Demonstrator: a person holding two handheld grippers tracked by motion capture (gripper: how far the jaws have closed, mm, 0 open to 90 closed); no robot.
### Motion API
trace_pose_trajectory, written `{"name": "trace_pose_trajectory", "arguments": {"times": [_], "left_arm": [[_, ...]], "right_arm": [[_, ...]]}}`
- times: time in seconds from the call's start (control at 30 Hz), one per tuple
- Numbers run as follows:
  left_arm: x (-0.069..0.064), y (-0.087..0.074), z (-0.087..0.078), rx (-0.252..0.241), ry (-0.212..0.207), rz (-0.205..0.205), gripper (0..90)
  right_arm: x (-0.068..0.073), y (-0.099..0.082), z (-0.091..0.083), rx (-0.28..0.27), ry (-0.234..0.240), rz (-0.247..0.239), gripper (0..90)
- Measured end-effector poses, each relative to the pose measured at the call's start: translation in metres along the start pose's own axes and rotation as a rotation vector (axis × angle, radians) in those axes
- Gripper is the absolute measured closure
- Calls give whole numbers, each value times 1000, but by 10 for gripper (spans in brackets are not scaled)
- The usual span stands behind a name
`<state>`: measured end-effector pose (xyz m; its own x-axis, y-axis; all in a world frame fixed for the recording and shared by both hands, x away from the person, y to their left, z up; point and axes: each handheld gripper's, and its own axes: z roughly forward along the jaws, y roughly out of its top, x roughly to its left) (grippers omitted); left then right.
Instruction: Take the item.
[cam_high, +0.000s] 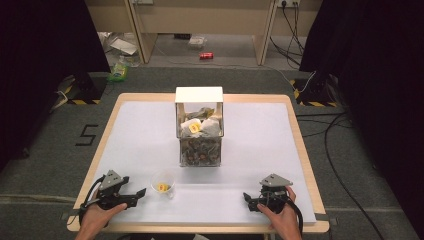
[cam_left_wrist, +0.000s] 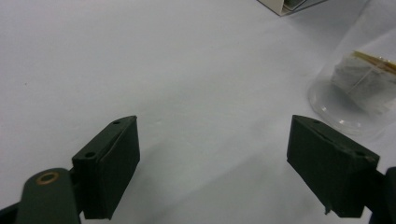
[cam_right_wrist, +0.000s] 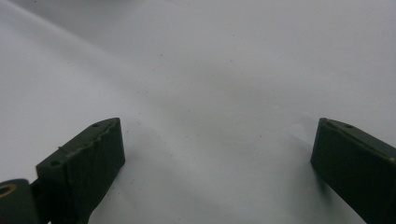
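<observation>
At 6 o'clock on the white table (cam_high: 150, 125) both grippers rest empty: left gripper (cam_high: 131, 195) at 7 with jaws wide apart, right gripper (cam_high: 252, 200) at 5, jaws equally spread. Clear cup (cam_high: 163, 184) holding a tea bag (cam_left_wrist: 369, 79) sits just beside the left gripper, toward 3 o'clock of it. Clear box (cam_high: 199, 131) of tea bags stands at table centre. Likely step: take the cup. Judgement: approach low, close gently on the rim; thin plastic may crush or tip.

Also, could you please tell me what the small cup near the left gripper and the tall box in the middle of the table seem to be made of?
The cup looks like thin clear plastic: glossy and see-through, with a sachet visible inside. The box seems to have clear plastic or acrylic walls, since its packets show through, under an opaque white matte top, perhaps card or painted board.
</observation>
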<state>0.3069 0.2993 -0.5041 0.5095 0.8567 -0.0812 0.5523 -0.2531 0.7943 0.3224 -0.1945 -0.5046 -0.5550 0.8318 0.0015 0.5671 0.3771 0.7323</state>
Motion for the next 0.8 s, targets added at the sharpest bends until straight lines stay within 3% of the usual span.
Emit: {"name": "trace_pose_trajectory", "arguments": {"times": [0.2,0.8], "left_arm": [[-4,-5,-1,1,-10,0,167],[-23,-20,-6,-21,16,41,167]], "right_arm": [[0,0,0,0,0,2,36],[0,0,0,-2,0,-3,36]]}}
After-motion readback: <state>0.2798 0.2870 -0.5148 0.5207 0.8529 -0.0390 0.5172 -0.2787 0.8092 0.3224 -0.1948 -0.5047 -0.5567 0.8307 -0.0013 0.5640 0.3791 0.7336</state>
